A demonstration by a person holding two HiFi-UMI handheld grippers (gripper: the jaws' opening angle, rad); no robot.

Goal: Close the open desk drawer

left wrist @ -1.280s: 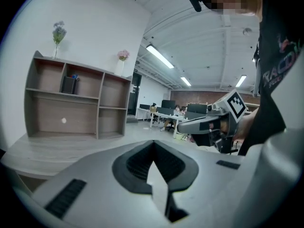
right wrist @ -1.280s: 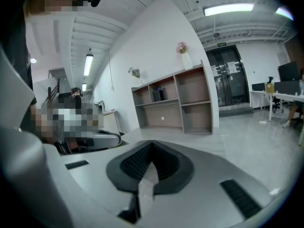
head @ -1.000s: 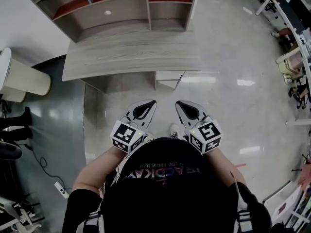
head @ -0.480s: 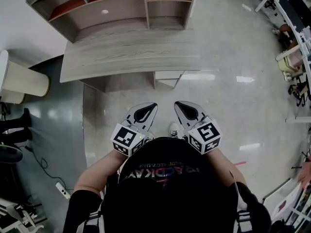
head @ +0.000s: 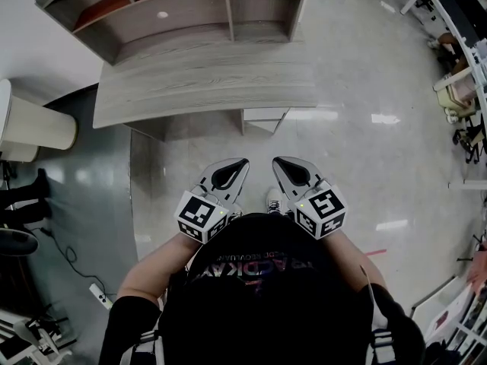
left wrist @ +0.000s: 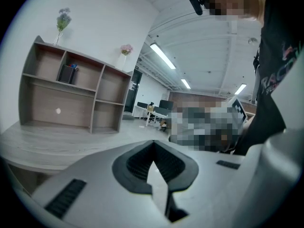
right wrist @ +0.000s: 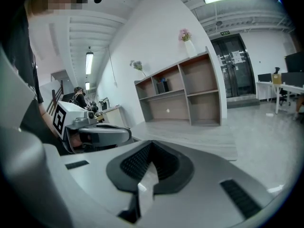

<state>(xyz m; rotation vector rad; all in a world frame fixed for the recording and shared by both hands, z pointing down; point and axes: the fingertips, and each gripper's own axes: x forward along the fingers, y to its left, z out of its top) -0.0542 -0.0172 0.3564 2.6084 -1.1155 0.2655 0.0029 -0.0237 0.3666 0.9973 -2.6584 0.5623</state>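
A grey wooden desk with a shelf unit on its back stands ahead of me. A pale drawer juts out from under its front edge, right of the middle. In the head view my left gripper and right gripper hover side by side above the floor, well short of the drawer. Both are shut and hold nothing. The left gripper view looks over its shut jaws at the desk top. The right gripper view shows its shut jaws, the left gripper and the desk.
Glossy floor lies between me and the desk. A cream rounded object stands at the left. A cable and power strip lie at the lower left. Other desks and chairs line the right side.
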